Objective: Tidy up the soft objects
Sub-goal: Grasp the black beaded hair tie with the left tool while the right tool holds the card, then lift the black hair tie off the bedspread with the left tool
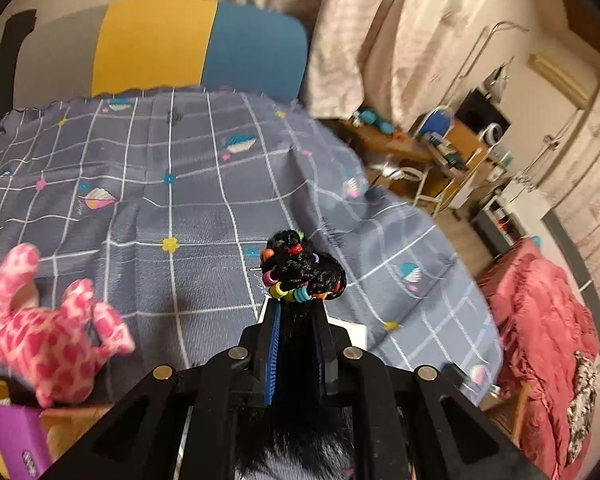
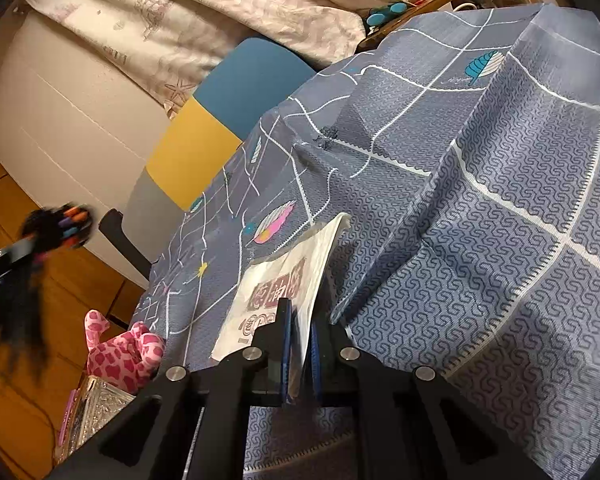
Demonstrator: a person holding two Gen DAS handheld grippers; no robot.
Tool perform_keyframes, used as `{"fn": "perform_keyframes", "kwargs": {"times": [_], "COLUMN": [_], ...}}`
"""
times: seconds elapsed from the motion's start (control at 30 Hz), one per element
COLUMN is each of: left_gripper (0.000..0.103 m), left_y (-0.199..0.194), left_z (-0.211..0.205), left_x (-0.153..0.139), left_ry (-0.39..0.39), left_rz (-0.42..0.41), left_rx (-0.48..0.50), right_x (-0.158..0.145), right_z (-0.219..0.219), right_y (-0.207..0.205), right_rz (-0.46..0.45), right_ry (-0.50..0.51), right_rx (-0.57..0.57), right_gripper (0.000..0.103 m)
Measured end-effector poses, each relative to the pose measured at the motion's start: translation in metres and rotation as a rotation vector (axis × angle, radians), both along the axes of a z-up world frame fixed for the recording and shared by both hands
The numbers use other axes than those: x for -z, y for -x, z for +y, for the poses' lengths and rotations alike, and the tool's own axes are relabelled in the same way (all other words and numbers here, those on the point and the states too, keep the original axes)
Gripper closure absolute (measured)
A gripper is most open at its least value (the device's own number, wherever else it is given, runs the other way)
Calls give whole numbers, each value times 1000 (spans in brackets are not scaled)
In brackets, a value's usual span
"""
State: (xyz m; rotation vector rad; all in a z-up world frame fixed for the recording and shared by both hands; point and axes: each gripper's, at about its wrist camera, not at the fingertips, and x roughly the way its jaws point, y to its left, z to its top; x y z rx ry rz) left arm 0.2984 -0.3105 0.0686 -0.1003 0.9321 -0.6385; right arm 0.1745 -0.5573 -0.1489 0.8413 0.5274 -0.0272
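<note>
Above one grey cloth [image 1: 188, 184], the left gripper [image 1: 296, 312] clamps one beaded black hairpiece [image 1: 300, 268]; the right gripper [image 2: 300, 328] pinches one white bag [image 2: 288, 276].

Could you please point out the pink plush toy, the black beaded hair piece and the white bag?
pink plush toy [image 1: 48, 344], left wrist view, on its body.
black beaded hair piece [image 1: 300, 268], left wrist view, on its braided knot.
white bag [image 2: 284, 276], right wrist view, on its printed face.

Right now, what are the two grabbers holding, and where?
The left gripper pinches a black beaded hairpiece just below its knot. The right gripper pinches the near edge of a white bag.
</note>
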Motion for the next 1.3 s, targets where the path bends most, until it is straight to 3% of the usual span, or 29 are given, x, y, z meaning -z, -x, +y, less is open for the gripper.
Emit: {"fn": "perform_keyframes", "kwargs": {"times": [0.17, 0.27, 0.43, 0.57, 0.63, 0.7, 0.97, 1.13, 1.23, 1.3], "left_gripper": [94, 95, 95, 95, 90, 71, 59, 56, 42, 22], "left_y": [44, 68, 92, 96, 98, 103, 132, 124, 109, 98], "left_z": [65, 104, 166, 179, 167, 152, 28, -36, -55, -59], "left_x": [-28, -38, -41, -25, -13, 0, 64, 100, 120, 130], "left_ry": [136, 175, 186, 159, 143, 154, 126, -165, -284, -265], "left_rz": [-30, -74, -113, -101, -60, -12, 227, 126, 97, 93], "left_rx": [-23, -50, -104, -110, -76, -29, 188, 167, 146, 135], "right_x": [-1, -4, -17, -17, -17, -21, -44, -42, -33, -24], "right_z": [1, 0, -2, -1, 1, 3, -7, -28, -39, -43], "right_y": [-1, -3, 5, 15, 20, 25, 57, 83, 98, 103], "right_rz": [11, 18, 1, 11, 17, 23, 3, 4, 5, 10], "right_ry": [4, 7, -5, -53, -65, -50, 12, -16, -59, -97], "right_rx": [5, 8, 31, 61, 71, 75, 113, 158, 188, 195], "right_gripper": [94, 95, 97, 97, 97, 97, 97, 97, 97, 97]}}
